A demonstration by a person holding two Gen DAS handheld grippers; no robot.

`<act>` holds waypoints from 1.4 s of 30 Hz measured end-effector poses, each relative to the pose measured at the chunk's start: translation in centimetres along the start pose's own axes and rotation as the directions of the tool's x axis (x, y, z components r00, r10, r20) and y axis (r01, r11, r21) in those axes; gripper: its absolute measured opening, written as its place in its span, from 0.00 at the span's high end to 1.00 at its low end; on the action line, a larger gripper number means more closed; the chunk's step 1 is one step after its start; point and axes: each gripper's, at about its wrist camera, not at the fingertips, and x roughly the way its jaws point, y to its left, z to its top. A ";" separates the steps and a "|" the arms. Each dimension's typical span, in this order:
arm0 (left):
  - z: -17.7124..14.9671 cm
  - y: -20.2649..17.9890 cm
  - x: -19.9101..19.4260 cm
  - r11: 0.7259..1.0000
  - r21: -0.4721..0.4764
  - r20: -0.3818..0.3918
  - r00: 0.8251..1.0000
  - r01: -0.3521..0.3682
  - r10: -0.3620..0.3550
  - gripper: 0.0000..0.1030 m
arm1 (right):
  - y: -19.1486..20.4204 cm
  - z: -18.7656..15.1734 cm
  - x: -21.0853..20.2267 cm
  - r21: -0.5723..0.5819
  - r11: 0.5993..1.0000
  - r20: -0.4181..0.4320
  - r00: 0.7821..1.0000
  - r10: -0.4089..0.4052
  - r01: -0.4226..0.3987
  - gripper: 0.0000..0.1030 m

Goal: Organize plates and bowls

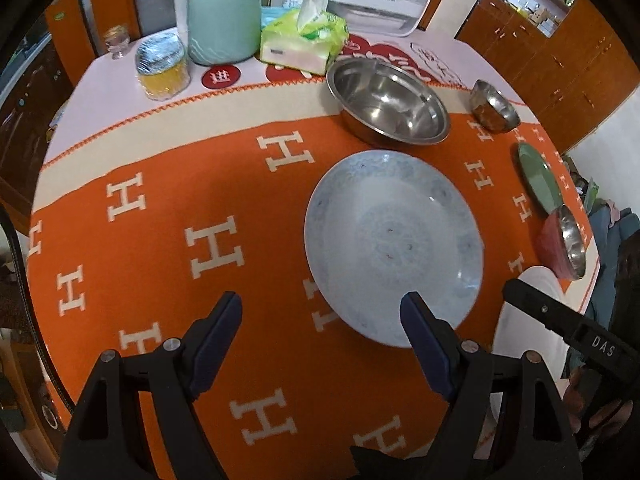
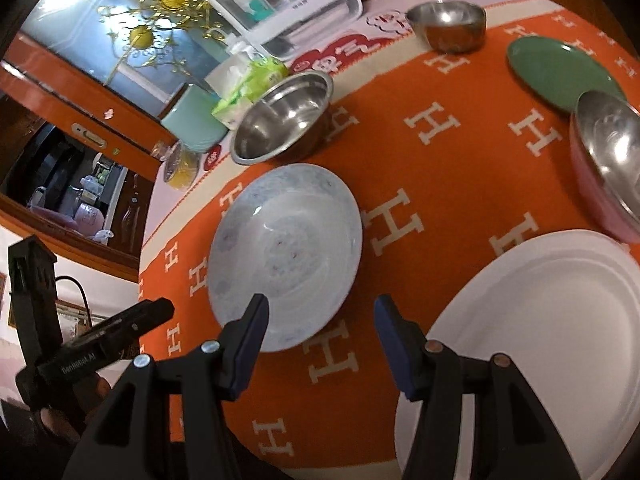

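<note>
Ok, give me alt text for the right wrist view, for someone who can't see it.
Open black tongs hover above an orange cloth patterned with white H letters, between a pale blue patterned ceramic plate and a plain white round plate. Beyond sit steel bowls and a green plate.

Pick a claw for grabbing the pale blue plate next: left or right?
Left, probably. The left claw is open, with one finger already over the pale blue plate's near rim. The right claw sits between that plate and the white plate, over bare cloth.
</note>
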 end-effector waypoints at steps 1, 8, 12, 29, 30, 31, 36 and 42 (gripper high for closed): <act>0.1 0.0 0.4 1.000 -0.002 -0.003 1.000 0.000 0.000 0.22 | -0.1 0.2 0.6 0.008 1.000 -0.006 1.000 0.003 -0.003 0.46; 0.6 1.1 4.1 0.999 -0.039 -0.027 0.999 0.020 -0.021 0.22 | -0.3 1.2 3.6 0.017 1.000 -0.033 0.999 0.020 -0.020 0.46; 0.6 1.5 5.3 0.998 -0.051 -0.011 0.999 0.031 -0.031 0.23 | -0.4 1.7 5.0 0.015 0.999 -0.042 0.999 0.033 -0.033 0.47; 1.9 0.0 7.5 0.997 -0.060 0.024 0.998 0.056 -0.055 0.40 | -1.0 2.6 6.9 0.013 0.997 -0.001 0.997 0.077 -0.077 0.59; 1.9 -0.2 7.5 0.997 -0.056 0.025 0.998 0.058 -0.057 0.43 | -1.1 2.6 6.9 0.018 0.997 0.003 0.997 0.075 -0.075 0.61; 1.9 -0.4 7.6 0.997 -0.054 0.025 0.998 0.062 -0.061 0.45 | -1.3 2.6 6.9 0.025 0.997 0.007 0.997 0.074 -0.074 0.65; 2.0 -1.1 7.8 0.997 -0.040 0.023 0.997 0.070 -0.069 0.60 | -2.2 2.8 6.9 0.060 0.995 0.012 0.997 0.073 -0.073 0.79; 2.0 -0.7 7.9 0.996 -0.050 0.025 0.997 0.074 -0.073 0.67 | -2.6 2.7 7.0 0.078 0.994 0.015 0.997 0.076 -0.077 0.85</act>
